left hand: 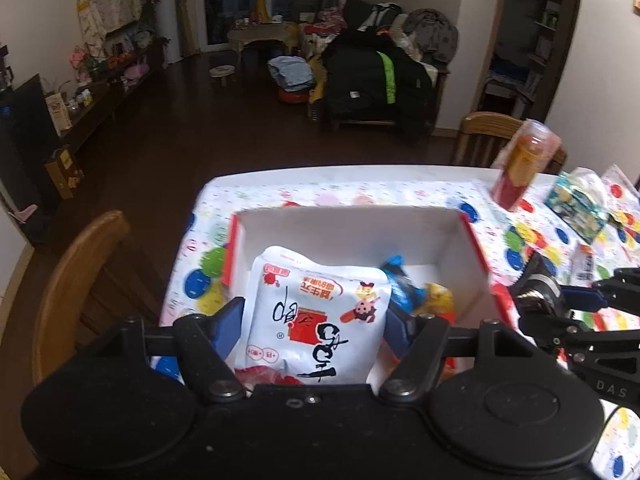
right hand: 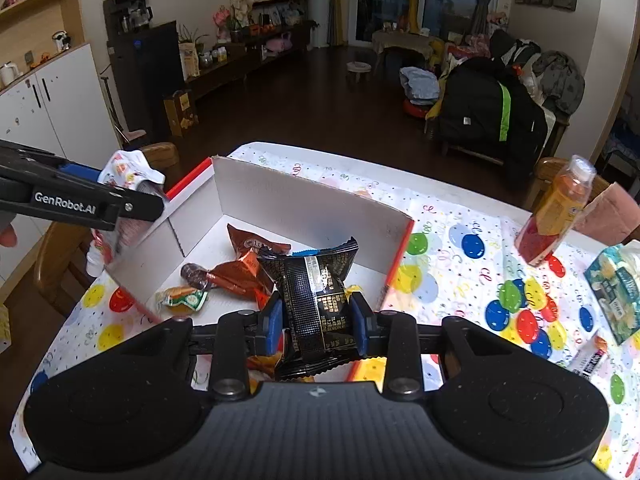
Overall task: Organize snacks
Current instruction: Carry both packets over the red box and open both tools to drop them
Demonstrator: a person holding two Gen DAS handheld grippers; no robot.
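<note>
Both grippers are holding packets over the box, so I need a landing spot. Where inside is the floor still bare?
The box floor is bare along its far wall and far corners. The near half is crowded: brown packets, a green-orange snack. The tablecloth between the box and the bottle is also free.

A wooden chair (left hand: 76,280) stands beside the balloon-patterned tablecloth (right hand: 460,240); a black bag (right hand: 492,108) sits beyond.

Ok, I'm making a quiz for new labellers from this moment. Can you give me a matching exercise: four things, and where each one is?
Things:
1. white packet
2. black packet
3. bottle
4. brown packet

Places:
A. lying in the box
B. in the right hand-held gripper
C. on the tablecloth, right of the box
D. in the left hand-held gripper

Pairs: 1-D, 2-B, 3-C, 4-A
</note>
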